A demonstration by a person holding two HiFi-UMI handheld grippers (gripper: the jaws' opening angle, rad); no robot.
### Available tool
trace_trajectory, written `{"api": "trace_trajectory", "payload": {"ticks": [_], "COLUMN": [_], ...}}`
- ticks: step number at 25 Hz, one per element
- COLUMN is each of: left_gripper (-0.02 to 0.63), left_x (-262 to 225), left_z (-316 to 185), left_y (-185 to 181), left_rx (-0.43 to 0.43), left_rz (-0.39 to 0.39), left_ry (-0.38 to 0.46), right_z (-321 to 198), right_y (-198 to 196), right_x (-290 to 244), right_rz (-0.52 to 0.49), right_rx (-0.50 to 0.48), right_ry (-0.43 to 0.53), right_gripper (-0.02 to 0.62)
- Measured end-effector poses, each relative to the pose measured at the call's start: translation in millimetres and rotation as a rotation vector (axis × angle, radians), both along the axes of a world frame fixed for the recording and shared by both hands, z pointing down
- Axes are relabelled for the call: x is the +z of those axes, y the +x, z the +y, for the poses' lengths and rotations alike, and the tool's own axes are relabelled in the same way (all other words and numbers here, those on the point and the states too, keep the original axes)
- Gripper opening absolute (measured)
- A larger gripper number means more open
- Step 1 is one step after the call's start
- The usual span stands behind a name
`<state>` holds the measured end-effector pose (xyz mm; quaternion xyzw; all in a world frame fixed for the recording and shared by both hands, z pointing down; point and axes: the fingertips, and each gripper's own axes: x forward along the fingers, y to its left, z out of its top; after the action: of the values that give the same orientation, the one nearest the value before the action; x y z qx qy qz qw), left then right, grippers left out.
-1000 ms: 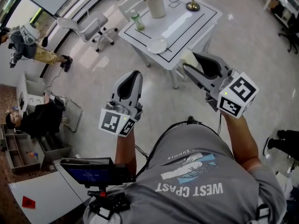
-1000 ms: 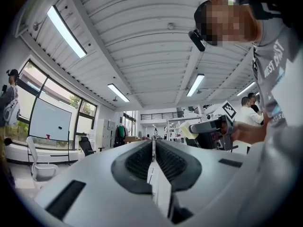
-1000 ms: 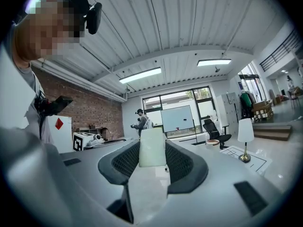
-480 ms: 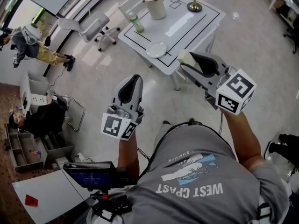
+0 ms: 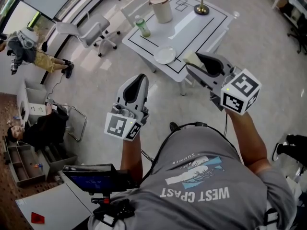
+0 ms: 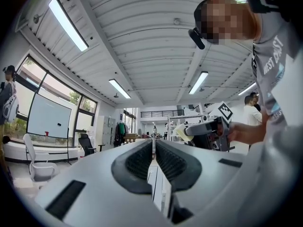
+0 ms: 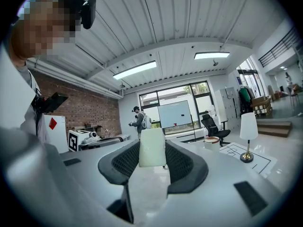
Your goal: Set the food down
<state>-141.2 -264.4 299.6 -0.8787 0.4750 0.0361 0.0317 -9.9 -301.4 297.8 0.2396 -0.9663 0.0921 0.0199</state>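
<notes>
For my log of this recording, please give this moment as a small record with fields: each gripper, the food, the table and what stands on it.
left gripper: jaws together, nothing between them, held in the air
right gripper: shut on the food, held in the air
food: pale block, sticking out past the jaw tips
table: white with black lines, ahead of the person
on the table: white plate near the edge, nothing visible on it; bottle; cylindrical container; lamp
task state: food not yet set down
</notes>
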Motion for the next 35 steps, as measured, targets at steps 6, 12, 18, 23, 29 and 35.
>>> {"api": "trace_trajectory", "payload": {"ticks": [6,12,18,23,29,35], "left_gripper": [0.011,0.011,0.012,0.011,0.011,0.011], "left_x": [0,4,21,34,42,48], "left_z": [-20,-34,-51,-66,-79,-91], "left_y": [-39,-55,-73,-82,-94,-102], "left_rx": [0.037,0.083,0.091,0.062,0.027,0.001], "left_rz": [0.012,0.018,0.031,0.023,0.000,0.008], "left_ry": [0.010,0.003,-0.028,-0.051,-0.069,-0.088], "right_z": [-19,-38,-65,-94,-130,-163], "right_y": [-40,-61,-87,-104,-123,-133], "right_x": [8,22,49,79,110,145], "right_rz": [0.033,0.058,0.078,0.089,0.120,0.188], "right_rx": [0.037,0.071,0.070,0.046,0.024,0.015], "right_ry": [-0.004,-0.046,-0.107,-0.158,-0.197,-0.237], "right_gripper": [0.166,0.167,0.166,0.166,0.166,0.166]}}
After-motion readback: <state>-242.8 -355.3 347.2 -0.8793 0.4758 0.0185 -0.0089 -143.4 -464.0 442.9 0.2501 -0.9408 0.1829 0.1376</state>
